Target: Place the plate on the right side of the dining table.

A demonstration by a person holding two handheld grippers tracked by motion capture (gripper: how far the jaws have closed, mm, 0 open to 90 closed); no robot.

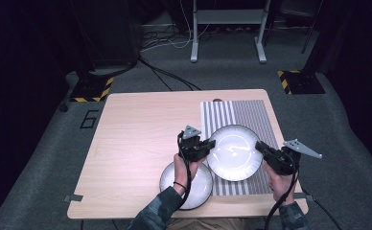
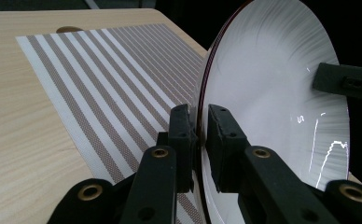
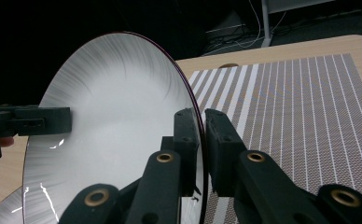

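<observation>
A large white plate with a dark rim hangs over the striped placemat, held from both sides. My left gripper is shut on its left rim and my right gripper is shut on its right rim. In the left gripper view the jaws pinch the plate's edge, with the other gripper's finger on the far rim. In the right gripper view the plate stands edge-on between the jaws over the placemat. A second white plate lies on the table under the left hand.
The wooden table has bare room on its left half. The placemat covers the right part up to the far edge. Beyond the table are grey carpet, cables and a metal stand.
</observation>
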